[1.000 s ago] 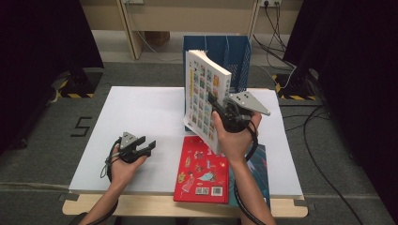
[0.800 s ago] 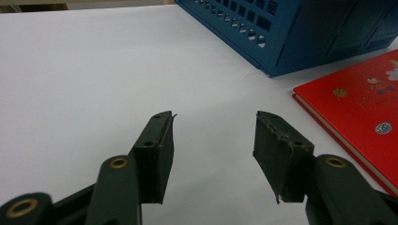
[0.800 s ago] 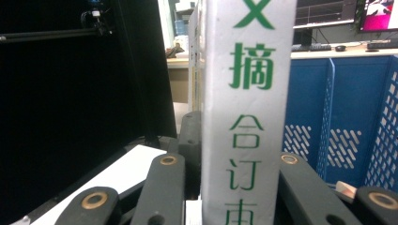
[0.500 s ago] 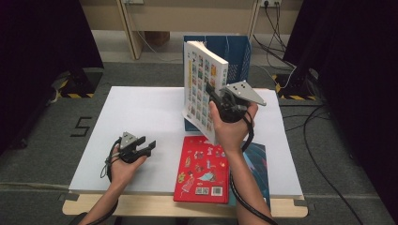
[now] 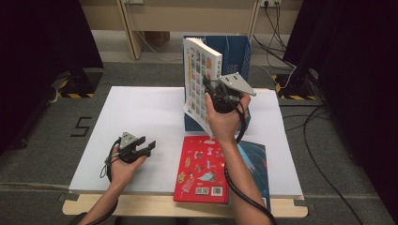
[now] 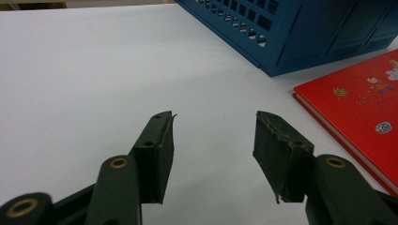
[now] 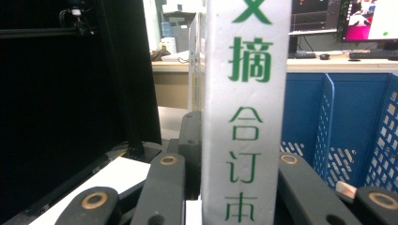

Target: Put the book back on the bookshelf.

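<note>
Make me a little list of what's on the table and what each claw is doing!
table: white table top
right claw: shut on the thick white book, holding it upright above the table by its spine, which bears green characters
left claw: open, nothing between its jaws, low over the table near the front edge
blue basket: standing at the far side, behind the held book
red book: flat at the near edge
teal book: flat, partly under the red book
</note>
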